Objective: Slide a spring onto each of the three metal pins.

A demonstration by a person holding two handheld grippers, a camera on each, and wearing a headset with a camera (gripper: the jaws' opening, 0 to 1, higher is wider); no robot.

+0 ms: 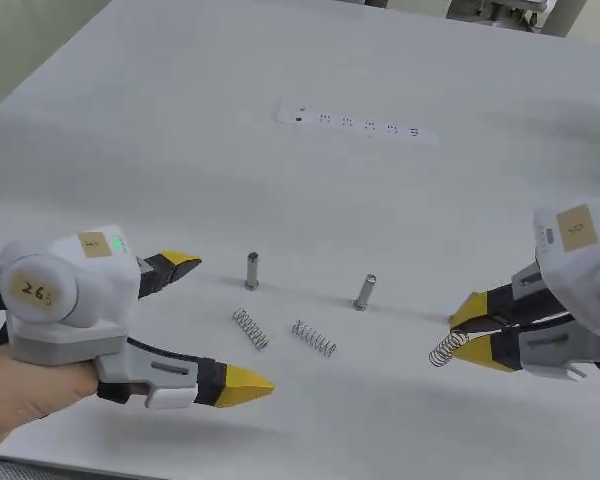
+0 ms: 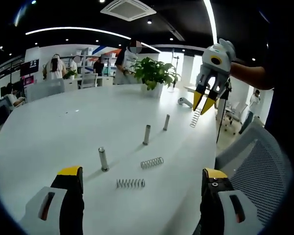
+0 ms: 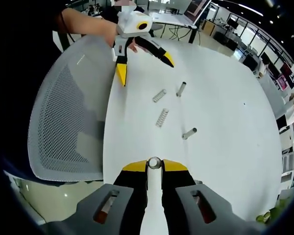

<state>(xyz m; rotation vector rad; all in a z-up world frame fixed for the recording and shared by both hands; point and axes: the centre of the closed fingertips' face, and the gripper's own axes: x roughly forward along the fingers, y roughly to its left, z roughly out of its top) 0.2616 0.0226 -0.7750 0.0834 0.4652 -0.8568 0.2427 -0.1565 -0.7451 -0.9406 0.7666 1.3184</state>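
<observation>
While the left gripper (image 1: 220, 322) gapes near two loose springs (image 1: 250, 328), the right gripper (image 1: 467, 335) pinches one spring (image 1: 443, 350).

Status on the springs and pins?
Left gripper open, empty. Right gripper shut on small coiled metal spring. Three metal pins bare, two springs loose. Nothing blocking.

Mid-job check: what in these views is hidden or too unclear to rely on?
The third upright metal pin: in the head view, probably covered by the right gripper.
The coiled steel spring in its jaws: end-on in the right gripper view, so its length is unreadable.
The white power strip: head view, markings too small.
</observation>
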